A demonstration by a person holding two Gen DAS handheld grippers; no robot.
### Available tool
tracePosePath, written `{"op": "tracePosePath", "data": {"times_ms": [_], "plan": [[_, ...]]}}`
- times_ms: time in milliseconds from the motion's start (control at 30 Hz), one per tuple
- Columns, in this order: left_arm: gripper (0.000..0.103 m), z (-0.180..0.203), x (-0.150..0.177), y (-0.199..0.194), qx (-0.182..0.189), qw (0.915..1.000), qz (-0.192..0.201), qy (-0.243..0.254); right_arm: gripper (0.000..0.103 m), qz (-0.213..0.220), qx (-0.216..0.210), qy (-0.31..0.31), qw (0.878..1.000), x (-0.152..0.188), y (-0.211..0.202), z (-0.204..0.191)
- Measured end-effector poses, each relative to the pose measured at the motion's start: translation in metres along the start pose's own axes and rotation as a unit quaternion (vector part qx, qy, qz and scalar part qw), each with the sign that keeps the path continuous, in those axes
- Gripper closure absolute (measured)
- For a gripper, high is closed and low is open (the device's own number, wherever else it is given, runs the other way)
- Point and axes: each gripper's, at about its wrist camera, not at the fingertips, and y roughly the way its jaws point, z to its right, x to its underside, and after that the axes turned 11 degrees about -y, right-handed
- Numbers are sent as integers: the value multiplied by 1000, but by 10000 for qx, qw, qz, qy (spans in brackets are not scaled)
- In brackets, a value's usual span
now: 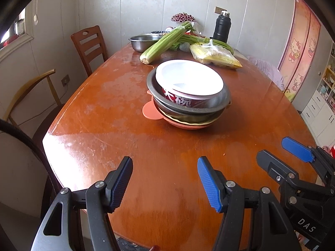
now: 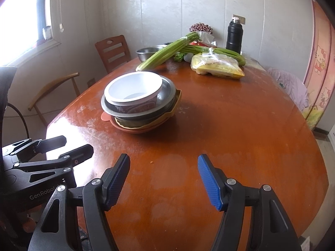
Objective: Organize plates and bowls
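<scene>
Both tools, left tool [image 1: 165, 181] and right tool [image 2: 163, 179], are hovering wide and empty near the nested stack: white paper bowl [image 1: 189, 79] topping steel bowls [image 1: 188, 104] and orange plate [image 1: 150, 110] on the brown wooden bench [image 1: 104, 125], fitting either finished stacking or pending unstacking.

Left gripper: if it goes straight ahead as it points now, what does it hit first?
Probably the stacked dishes, at the paper bowl on top. The left gripper is open and empty over bare table; height is unclear, so it might pass above.

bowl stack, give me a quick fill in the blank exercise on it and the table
1. The top bowl in the stack is ____ inside.
2. It sits in a ____ bowl.
3. Both grippers, left and right, are ____.
4. The flask at the far end is ____.

Missing words: white; metal; open; black
</scene>
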Motion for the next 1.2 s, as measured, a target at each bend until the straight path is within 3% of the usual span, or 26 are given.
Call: {"op": "tracePosePath", "data": {"times_ms": [1200], "plan": [[39, 4, 4, 9, -149, 9998, -116, 105, 34, -120, 71, 175, 9997, 7, 5, 5]]}}
